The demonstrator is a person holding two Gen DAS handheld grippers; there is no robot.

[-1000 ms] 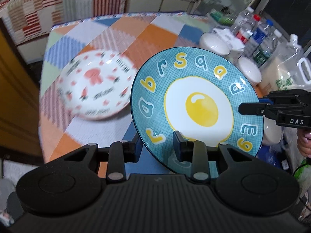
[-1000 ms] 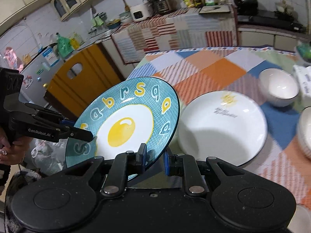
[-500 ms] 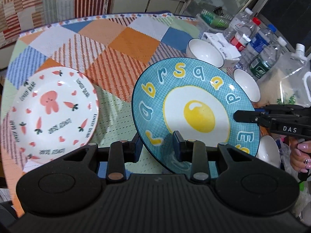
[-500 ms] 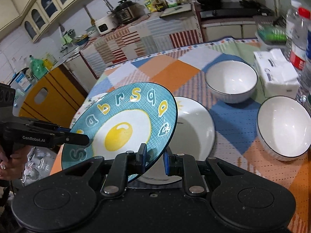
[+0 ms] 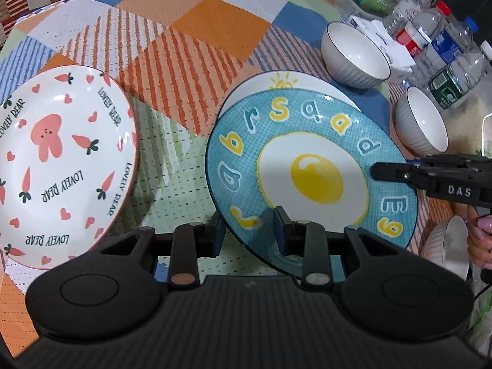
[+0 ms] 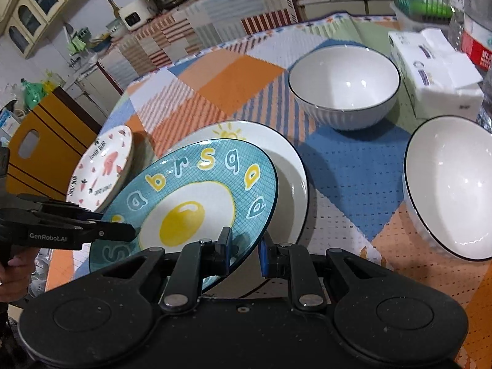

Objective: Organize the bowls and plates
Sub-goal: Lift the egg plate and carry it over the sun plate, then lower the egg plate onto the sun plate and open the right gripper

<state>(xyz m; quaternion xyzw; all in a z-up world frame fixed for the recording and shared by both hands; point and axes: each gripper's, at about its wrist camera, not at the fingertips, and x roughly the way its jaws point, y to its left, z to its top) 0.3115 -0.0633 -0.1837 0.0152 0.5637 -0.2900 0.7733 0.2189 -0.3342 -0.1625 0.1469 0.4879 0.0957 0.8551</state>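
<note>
Having sunk, egg plate (image 5: 310, 166) now overlaps white plate (image 6: 289, 166) below.

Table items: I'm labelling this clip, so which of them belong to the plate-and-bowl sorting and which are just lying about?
Part of the job: blue egg plate, white sun plate, carrot plate, white bowls.

Just lying about: water bottles, tissue pack, green basket.
</note>
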